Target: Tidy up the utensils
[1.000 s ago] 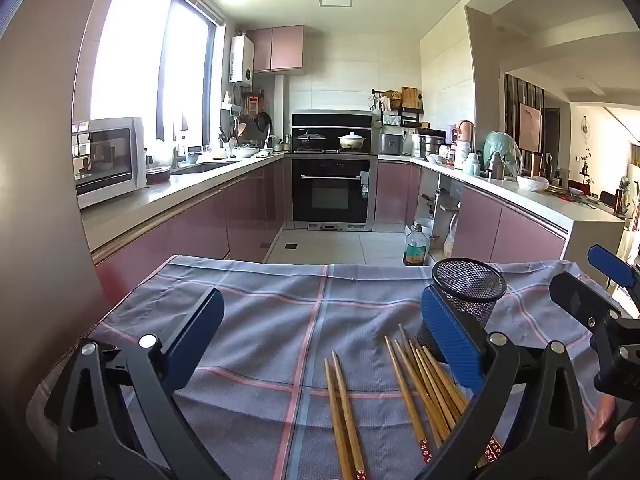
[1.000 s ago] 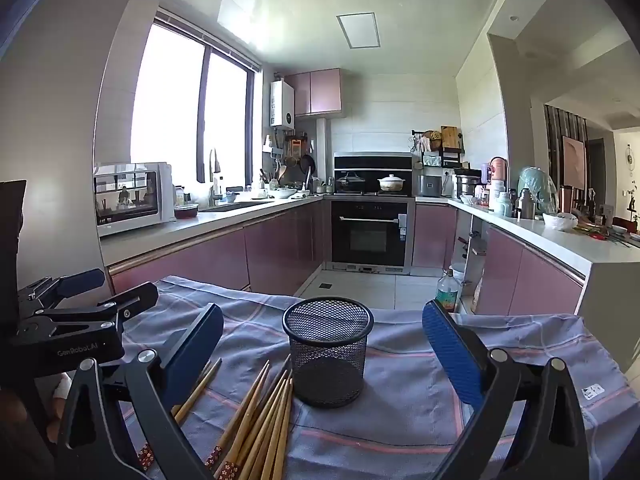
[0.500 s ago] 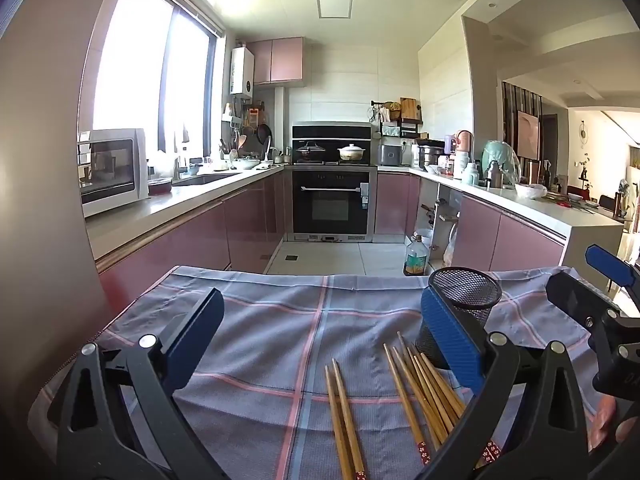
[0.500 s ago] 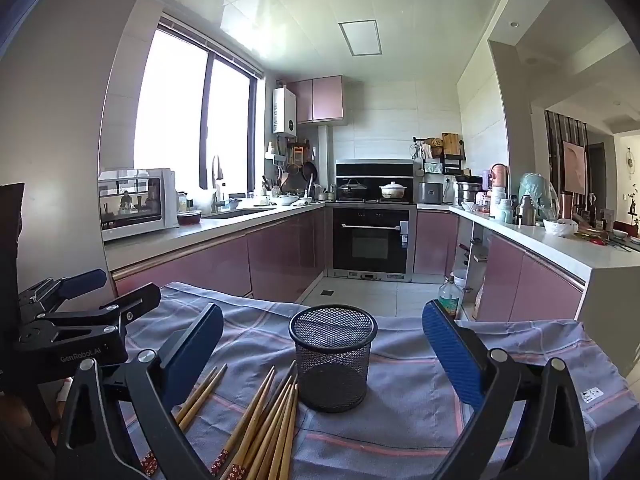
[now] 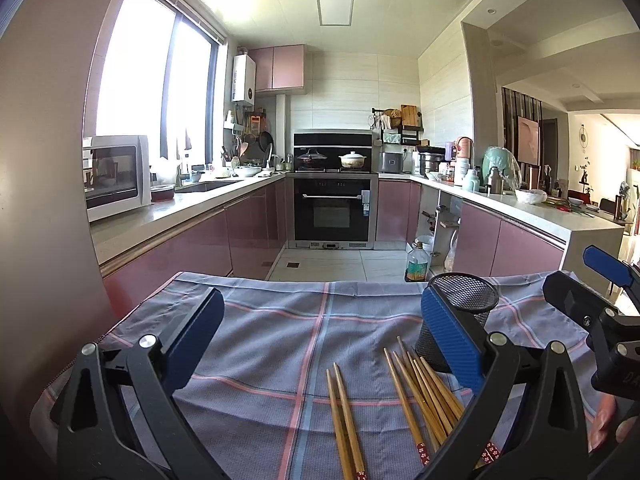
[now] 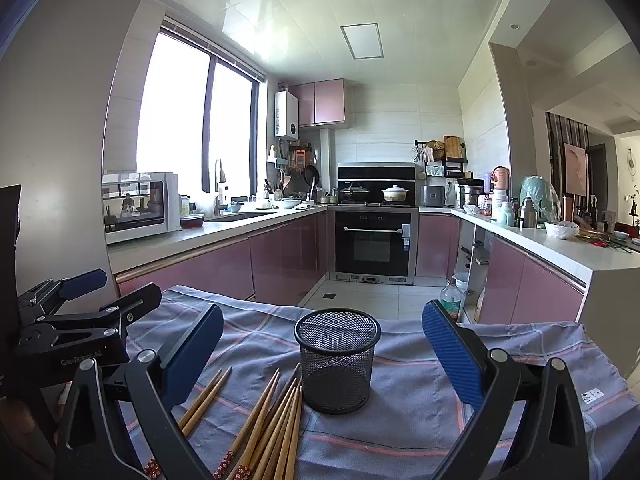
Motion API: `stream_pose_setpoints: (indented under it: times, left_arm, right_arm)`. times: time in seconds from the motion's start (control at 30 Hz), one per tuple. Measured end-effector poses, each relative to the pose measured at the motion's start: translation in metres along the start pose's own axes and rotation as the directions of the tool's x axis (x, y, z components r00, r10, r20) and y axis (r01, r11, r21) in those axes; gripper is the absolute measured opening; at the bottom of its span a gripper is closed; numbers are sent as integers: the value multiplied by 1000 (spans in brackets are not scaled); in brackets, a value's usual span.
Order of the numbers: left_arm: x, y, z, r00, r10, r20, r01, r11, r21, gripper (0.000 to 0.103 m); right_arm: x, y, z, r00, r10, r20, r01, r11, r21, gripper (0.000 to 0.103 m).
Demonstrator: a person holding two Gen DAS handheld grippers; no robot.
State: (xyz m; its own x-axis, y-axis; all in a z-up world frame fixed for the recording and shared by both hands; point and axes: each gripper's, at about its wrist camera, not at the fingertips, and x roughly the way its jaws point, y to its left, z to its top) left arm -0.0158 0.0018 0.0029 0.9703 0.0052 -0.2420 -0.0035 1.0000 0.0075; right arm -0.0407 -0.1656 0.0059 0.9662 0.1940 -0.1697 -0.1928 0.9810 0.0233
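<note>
Several wooden chopsticks [image 5: 424,396] lie in a loose bundle on a grey-blue checked cloth [image 5: 280,328], with a separate pair of chopsticks [image 5: 344,420] just left of them. A black mesh cup [image 5: 460,312] stands upright and empty behind the bundle. My left gripper [image 5: 320,336] is open above the cloth, nothing between its blue pads. In the right wrist view the mesh cup [image 6: 337,360] stands centred between the fingers of my open right gripper [image 6: 323,348], the chopstick bundle [image 6: 276,420] at its near left. The right gripper's fingers [image 5: 576,300] show at the left view's right edge.
The cloth-covered table ends at a far edge [image 5: 304,280] over the kitchen floor. A bottle [image 5: 416,266] stands on the floor beyond it. Pink cabinets and counters run along both sides, with an oven [image 5: 332,212] at the back. A hand [image 5: 608,428] shows at lower right.
Both views have shifted slightly, as if the grippers tilted up a little and eased back. Chopsticks and cup have not moved. Both grippers stay open.
</note>
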Motion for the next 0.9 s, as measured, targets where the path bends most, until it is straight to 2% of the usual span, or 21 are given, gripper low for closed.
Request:
stream_pose_setpoints:
  times: [0.9]
  left_arm:
    - [-4,0,2,1000,1,13,-1,1000,0,97]
  right_arm:
    - [-1,-3,1,1000,8,3,-8,1000,12,96]
